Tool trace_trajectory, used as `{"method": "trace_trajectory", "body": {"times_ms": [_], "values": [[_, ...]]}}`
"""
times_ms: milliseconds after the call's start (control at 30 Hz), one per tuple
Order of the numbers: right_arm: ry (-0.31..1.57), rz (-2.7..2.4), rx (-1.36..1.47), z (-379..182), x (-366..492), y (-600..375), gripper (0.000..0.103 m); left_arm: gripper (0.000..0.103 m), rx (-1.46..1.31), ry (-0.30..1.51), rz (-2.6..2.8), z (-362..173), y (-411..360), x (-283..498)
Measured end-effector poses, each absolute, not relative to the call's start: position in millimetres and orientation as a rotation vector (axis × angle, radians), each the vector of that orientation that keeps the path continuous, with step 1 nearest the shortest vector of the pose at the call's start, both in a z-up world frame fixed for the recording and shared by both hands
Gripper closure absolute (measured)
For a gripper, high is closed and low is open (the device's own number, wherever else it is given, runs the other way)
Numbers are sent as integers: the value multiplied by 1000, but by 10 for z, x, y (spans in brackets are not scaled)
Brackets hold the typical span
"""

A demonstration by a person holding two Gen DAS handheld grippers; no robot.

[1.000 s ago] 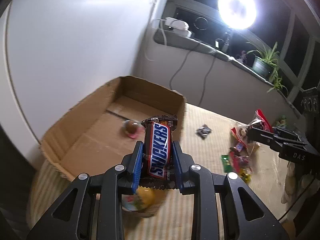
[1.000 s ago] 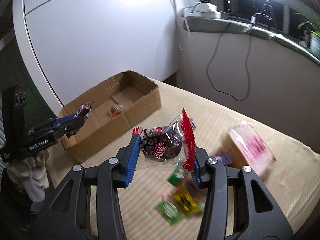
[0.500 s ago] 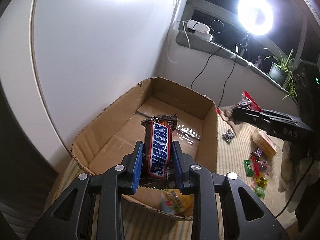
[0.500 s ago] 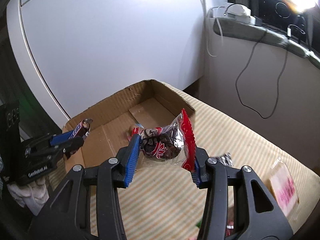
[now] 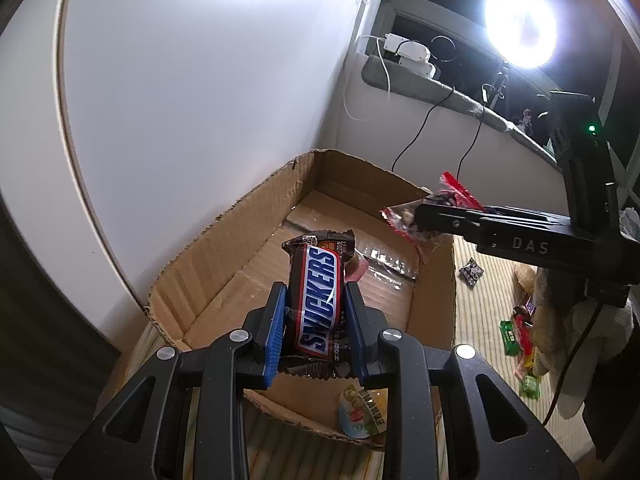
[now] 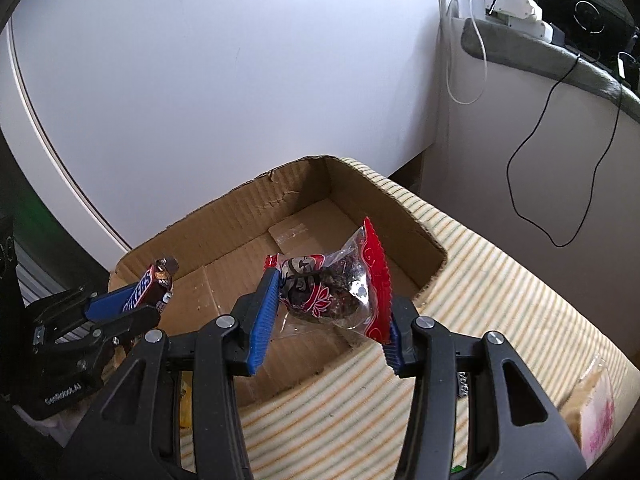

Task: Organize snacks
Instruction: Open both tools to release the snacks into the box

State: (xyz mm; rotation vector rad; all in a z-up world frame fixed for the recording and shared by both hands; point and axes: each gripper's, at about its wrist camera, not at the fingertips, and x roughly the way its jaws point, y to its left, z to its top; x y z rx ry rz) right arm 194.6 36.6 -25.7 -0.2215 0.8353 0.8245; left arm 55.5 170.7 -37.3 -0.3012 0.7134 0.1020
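Observation:
My left gripper (image 5: 316, 320) is shut on a Snickers bar (image 5: 318, 296) and holds it over the near end of an open cardboard box (image 5: 224, 248). My right gripper (image 6: 326, 320) is shut on a clear and red snack packet (image 6: 336, 284), which hangs over the box (image 6: 248, 208) near its right wall. In the right wrist view the left gripper (image 6: 132, 300) with the Snickers bar (image 6: 146, 284) shows at the left. The right gripper (image 5: 424, 218) with its packet (image 5: 436, 204) reaches in from the right in the left wrist view. A pink sweet lies partly hidden behind the bar.
The box stands on a striped cloth (image 6: 500, 280) beside a white wall. A green and white packet (image 5: 362, 412) lies in the box's near corner. Several small snacks (image 5: 516, 332) and a dark wrapper (image 5: 472, 272) lie on the cloth to the right. A pink packet (image 6: 596, 408) lies near the right gripper.
Both grippers have come over the box. The right one travelled left from the loose snacks, carrying its packet. The left one advanced a little with the Snickers bar. Neither grip has changed.

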Motion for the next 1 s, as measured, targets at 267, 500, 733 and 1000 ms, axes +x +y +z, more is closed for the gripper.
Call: {"method": "trace_trajectory", "body": {"times_ms": [267,500,733,1000], "values": [[846,843,-234,-297,1963,458,54,76,-305,712,95,-377,1694,579],[823,835,-254,-265,1940,501,29,65,-293,696,104,-333,1683,554],[809,820,-238,-190,1878,355,29,65,-291,690,90,-294,1619,512],[766,782,-222,-13,1710,-65,29,65,-276,675,31,-218,1348,468]]}}
